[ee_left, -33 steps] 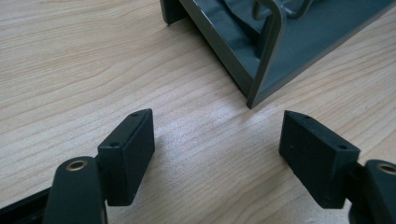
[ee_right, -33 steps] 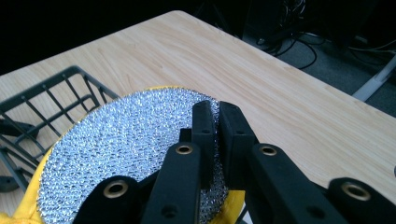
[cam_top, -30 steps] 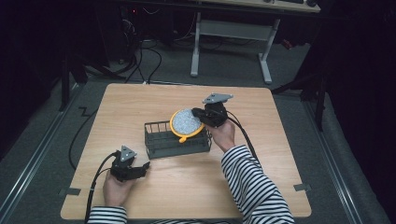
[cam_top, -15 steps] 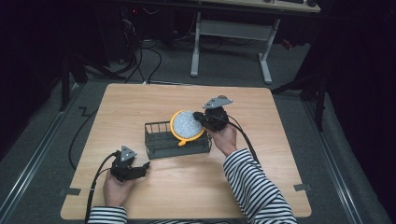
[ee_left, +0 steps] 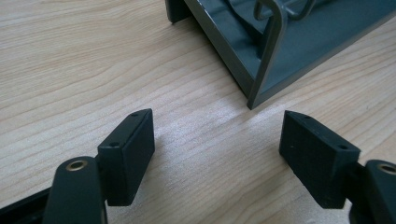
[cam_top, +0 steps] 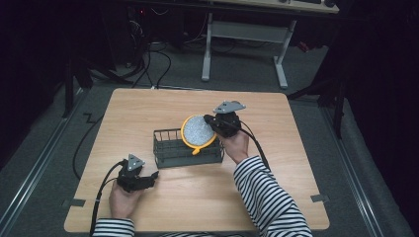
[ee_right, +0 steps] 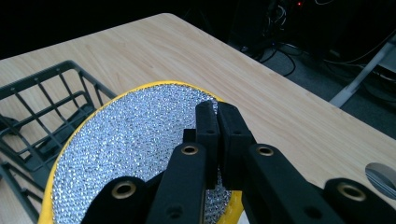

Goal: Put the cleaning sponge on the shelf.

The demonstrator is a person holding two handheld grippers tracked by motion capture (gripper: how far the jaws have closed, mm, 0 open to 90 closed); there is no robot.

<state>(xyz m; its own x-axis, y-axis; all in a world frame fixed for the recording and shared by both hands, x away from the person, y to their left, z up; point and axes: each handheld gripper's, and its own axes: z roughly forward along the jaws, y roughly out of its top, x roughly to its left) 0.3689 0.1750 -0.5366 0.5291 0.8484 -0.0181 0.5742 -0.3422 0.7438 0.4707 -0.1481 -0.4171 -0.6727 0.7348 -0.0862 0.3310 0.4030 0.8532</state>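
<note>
A round plate (cam_top: 198,130) with a yellow rim and a glittery silver face stands tilted at the right end of a dark wire rack (cam_top: 168,150) in the middle of the table. My right gripper (cam_top: 216,125) is shut on the plate's right edge. In the right gripper view the two jaws pinch the yellow-rimmed plate (ee_right: 135,140), with the dark rack (ee_right: 42,116) to its left. My left gripper (cam_top: 153,176) rests open on the table near the front left, jaws pointing toward the rack. The left gripper view shows the rack's corner (ee_left: 266,70) just ahead of my left gripper (ee_left: 217,151).
The wooden table (cam_top: 148,108) has bare surface behind and to both sides of the rack. Cables (cam_top: 84,148) trail off the left edge. A white desk frame (cam_top: 247,34) stands on the floor beyond the far edge.
The plate and the right gripper have shifted slightly left and down toward the rack. The left gripper has stayed in place.
</note>
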